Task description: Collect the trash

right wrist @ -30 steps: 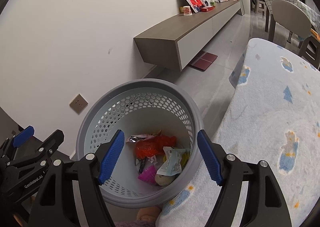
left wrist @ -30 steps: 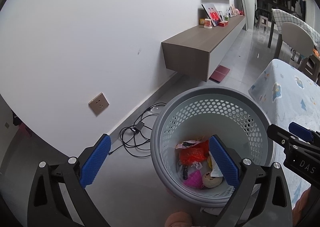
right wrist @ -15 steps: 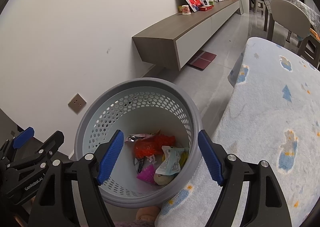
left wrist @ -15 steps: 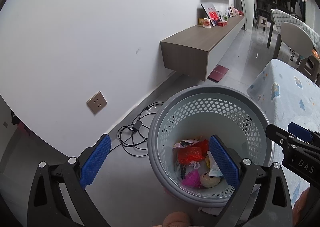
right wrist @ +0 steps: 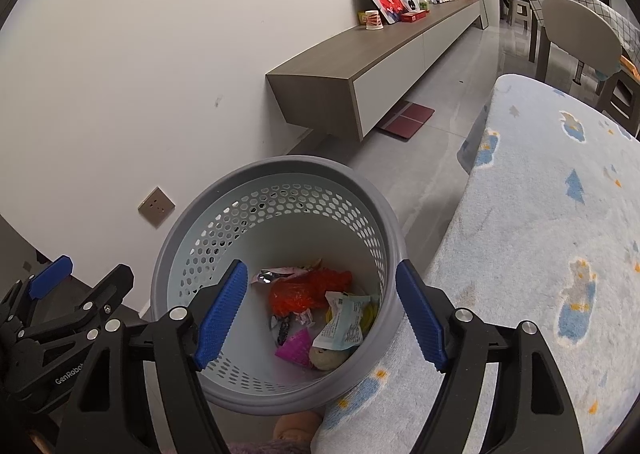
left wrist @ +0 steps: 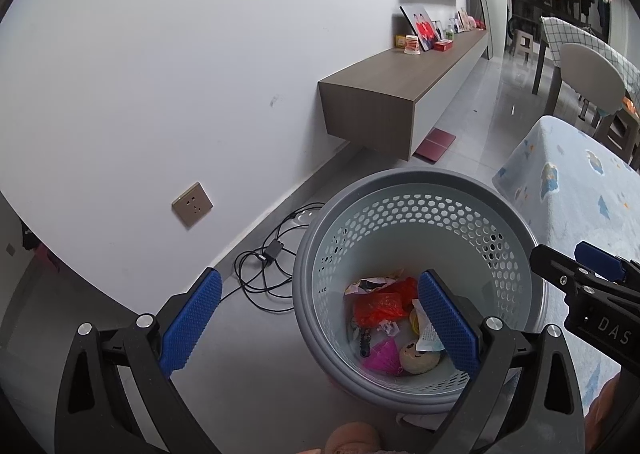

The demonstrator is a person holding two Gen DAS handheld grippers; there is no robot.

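Observation:
A grey perforated waste basket (left wrist: 416, 189) stands on the floor beside the blue-patterned table cover; it also shows in the right wrist view (right wrist: 280, 167). Inside lies trash: an orange-red bag (right wrist: 298, 292), a white printed wrapper (right wrist: 340, 324), a pink piece (right wrist: 296, 346) and a round beige ball (left wrist: 418, 358). My left gripper (left wrist: 320, 326) is open and empty above the basket's left rim. My right gripper (right wrist: 320, 314) is open and empty, held over the basket's mouth.
A white wall with a socket (left wrist: 192, 205) is on the left. Black cables (left wrist: 268, 266) lie on the floor by the basket. A floating wooden cabinet (left wrist: 384, 93) hangs beyond. The covered table (right wrist: 560, 234) is on the right, with chairs (right wrist: 576, 33) behind.
Both grippers have shifted slightly; the basket sits a little further left in both views. Jaws stay open and empty.

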